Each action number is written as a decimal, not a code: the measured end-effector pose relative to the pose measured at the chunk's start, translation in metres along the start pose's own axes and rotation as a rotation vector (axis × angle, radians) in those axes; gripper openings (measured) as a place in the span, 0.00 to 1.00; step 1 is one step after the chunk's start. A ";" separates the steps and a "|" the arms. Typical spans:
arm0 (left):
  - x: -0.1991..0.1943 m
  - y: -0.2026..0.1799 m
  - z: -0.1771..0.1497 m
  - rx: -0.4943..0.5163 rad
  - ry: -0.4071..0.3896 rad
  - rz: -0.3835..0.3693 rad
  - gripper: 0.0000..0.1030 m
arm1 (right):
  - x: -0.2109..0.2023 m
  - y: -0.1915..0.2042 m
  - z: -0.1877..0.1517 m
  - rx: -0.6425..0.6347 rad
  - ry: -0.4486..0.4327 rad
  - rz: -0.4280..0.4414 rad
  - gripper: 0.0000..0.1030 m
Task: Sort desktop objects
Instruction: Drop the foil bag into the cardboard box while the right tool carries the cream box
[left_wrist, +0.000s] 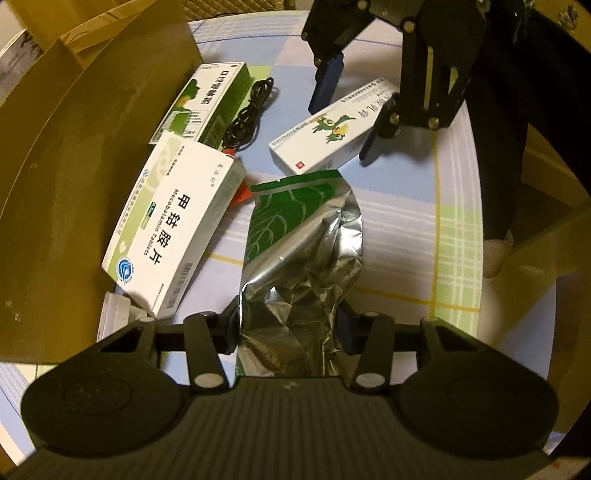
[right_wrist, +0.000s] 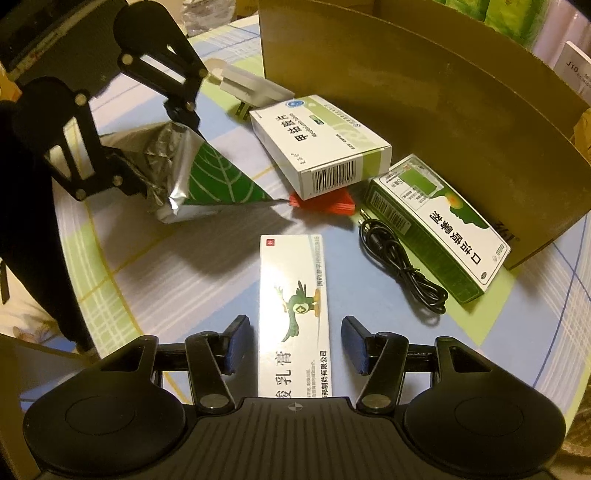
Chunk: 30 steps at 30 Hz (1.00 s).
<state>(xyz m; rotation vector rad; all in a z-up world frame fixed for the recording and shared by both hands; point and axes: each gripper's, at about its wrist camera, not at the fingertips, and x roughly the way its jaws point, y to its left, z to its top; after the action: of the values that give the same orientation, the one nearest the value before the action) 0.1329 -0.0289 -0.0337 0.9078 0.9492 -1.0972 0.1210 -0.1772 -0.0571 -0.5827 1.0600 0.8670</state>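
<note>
The left claw (left_wrist: 288, 332) is clamped on a crinkled foil pouch (left_wrist: 299, 258) printed with a green leaf. The right claw (right_wrist: 293, 349) stands apart, straddling a long white ointment box (right_wrist: 293, 306) lying flat on the checked worktop (right_wrist: 166, 266), its pads not yet touching. To grip well, I'd say it should close squarely on the box's long sides. Further off lie a white tablet carton (right_wrist: 317, 144), a glossy green carton (right_wrist: 439, 225) and a coiled black cable (right_wrist: 402, 269) beside a cardboard wall (right_wrist: 424, 85).
</note>
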 end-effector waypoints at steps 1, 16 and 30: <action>-0.001 0.000 -0.001 -0.009 -0.002 -0.002 0.43 | 0.001 0.000 0.001 -0.001 0.003 0.001 0.49; -0.035 0.006 0.002 -0.079 -0.008 0.059 0.42 | -0.039 0.006 0.016 0.039 -0.076 -0.062 0.34; -0.108 0.028 0.031 -0.137 -0.048 0.178 0.42 | -0.115 -0.005 0.063 0.029 -0.202 -0.137 0.34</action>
<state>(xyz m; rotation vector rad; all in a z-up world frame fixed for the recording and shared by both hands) 0.1459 -0.0193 0.0805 0.8332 0.8751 -0.8883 0.1312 -0.1689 0.0739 -0.5250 0.8380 0.7712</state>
